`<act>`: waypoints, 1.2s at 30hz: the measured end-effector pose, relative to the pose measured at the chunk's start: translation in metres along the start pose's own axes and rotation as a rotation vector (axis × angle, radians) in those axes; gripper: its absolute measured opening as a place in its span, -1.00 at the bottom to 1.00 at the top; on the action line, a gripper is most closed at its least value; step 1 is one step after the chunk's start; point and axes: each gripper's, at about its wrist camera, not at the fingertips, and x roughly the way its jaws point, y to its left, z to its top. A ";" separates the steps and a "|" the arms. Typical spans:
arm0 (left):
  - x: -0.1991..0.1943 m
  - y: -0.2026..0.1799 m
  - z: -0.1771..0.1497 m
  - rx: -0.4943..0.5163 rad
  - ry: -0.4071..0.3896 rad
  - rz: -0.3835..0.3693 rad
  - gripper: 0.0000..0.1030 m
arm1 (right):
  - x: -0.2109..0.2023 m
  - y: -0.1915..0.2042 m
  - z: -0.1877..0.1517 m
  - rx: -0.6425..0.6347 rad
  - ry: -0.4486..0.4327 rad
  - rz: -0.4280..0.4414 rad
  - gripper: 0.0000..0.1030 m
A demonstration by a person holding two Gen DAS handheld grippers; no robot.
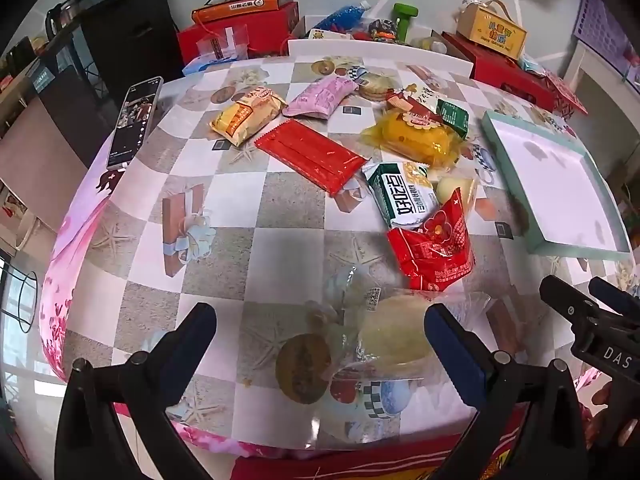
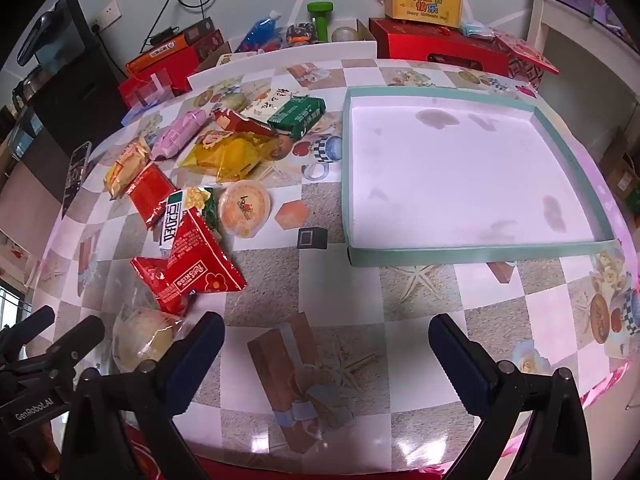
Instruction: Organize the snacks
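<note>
Worktop [image 2: 420, 292]: round, covered with a checkered printed cloth.

Tray [image 2: 472, 254]: shallow square box with a pale green rim and a white floor, at the right edge of the worktop; nothing lies in it.

Snacks, lying loose across the middle and left of the worktop, well apart from the tray:
- yellow packet [image 1: 246, 114], toward the far left edge;
- pink packet [image 1: 320, 98], just beside it;
- flat red packet [image 1: 312, 154], at the centre;
- yellow transparent bag [image 1: 416, 138], with a small green packet [image 1: 454, 116] at its far side;
- green-and-white packet [image 1: 402, 194], touching a red triangular packet [image 1: 434, 254];
- round jelly cup [image 2: 245, 209], just beside the green-and-white packet;
- clear-wrapped pastry [image 1: 390, 334], near the near edge.

Phone [image 1: 134, 122]: lying screen up at the far left edge.

Left gripper [image 1: 320, 332]: jaws spread wide, hovering over the near edge; the clear-wrapped pastry sits between them in view, untouched.

Right gripper [image 2: 326, 348]: jaws spread wide, over bare cloth at the near edge, holding nothing; the tray lies beyond it.
</note>
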 end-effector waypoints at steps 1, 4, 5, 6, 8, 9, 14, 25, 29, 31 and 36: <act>-0.001 0.000 0.000 0.001 -0.004 0.002 1.00 | -0.001 0.000 0.000 -0.001 -0.003 -0.004 1.00; -0.002 -0.002 -0.001 0.003 -0.014 0.011 1.00 | -0.002 0.001 0.000 -0.006 -0.010 -0.010 1.00; -0.001 -0.002 0.000 0.000 -0.011 0.015 1.00 | -0.002 0.001 0.000 -0.007 -0.011 -0.012 1.00; -0.001 -0.002 0.000 0.001 -0.013 0.016 1.00 | -0.002 0.002 0.000 -0.008 -0.012 -0.014 1.00; -0.004 0.000 -0.002 0.007 -0.024 0.010 1.00 | -0.003 0.002 -0.001 -0.009 -0.013 -0.020 1.00; -0.004 -0.001 -0.002 0.009 -0.024 0.012 1.00 | -0.003 0.002 -0.001 -0.009 -0.014 -0.021 1.00; -0.005 0.000 -0.001 0.008 -0.028 0.013 1.00 | -0.005 0.002 -0.001 -0.011 -0.019 -0.027 1.00; -0.005 -0.002 -0.001 0.007 0.001 0.010 1.00 | -0.007 0.003 -0.002 -0.019 -0.020 -0.037 1.00; -0.005 -0.002 -0.001 0.004 -0.007 0.008 1.00 | -0.007 0.003 -0.002 -0.019 -0.020 -0.037 1.00; -0.005 -0.002 -0.001 0.005 0.000 0.008 1.00 | -0.007 0.004 -0.002 -0.020 -0.019 -0.038 1.00; -0.005 -0.005 -0.001 0.014 -0.006 0.005 1.00 | -0.007 0.004 -0.002 -0.020 -0.020 -0.037 1.00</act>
